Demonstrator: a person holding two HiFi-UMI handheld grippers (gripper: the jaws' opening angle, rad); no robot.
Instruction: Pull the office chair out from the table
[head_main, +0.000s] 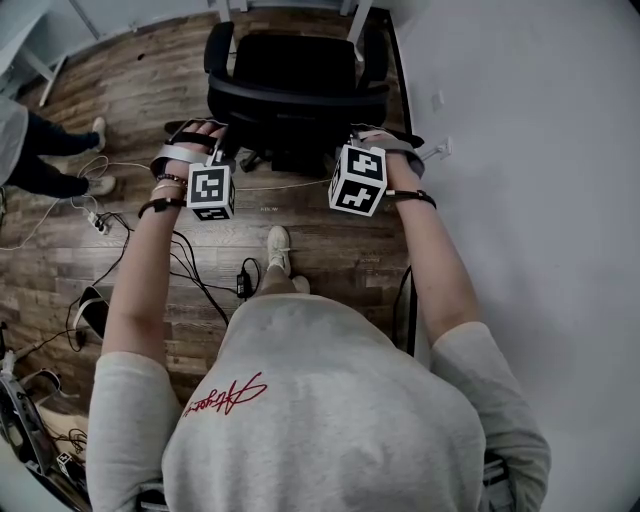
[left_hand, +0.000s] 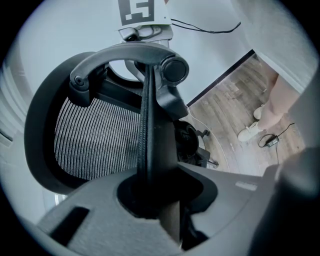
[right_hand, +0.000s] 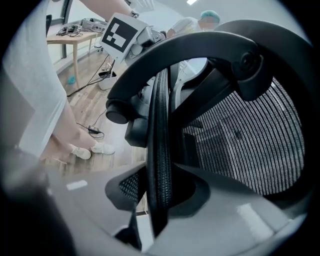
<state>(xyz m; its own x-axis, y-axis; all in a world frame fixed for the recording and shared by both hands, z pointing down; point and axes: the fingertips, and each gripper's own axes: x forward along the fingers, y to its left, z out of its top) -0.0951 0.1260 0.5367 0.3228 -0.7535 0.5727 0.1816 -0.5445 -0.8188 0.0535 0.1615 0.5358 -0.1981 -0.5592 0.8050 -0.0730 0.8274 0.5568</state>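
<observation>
The black mesh office chair (head_main: 290, 70) stands at the top of the head view, its backrest towards me. My left gripper (head_main: 212, 135) is shut on the left side of the backrest's rim. The left gripper view shows that rim (left_hand: 147, 125) running upright between the jaws, with the mesh (left_hand: 95, 140) to its left. My right gripper (head_main: 368, 135) is shut on the rim's right side. In the right gripper view the rim (right_hand: 159, 150) passes between the jaws, under the curved black top bar (right_hand: 200, 45). The fingertips of both grippers are hidden behind the marker cubes in the head view.
White table legs (head_main: 357, 18) stand just beyond the chair. A white wall (head_main: 520, 150) runs close along the right. Cables (head_main: 190, 260) and a power adapter (head_main: 243, 283) lie on the wooden floor near my shoe (head_main: 278, 248). Another person's legs (head_main: 50, 160) are at the left.
</observation>
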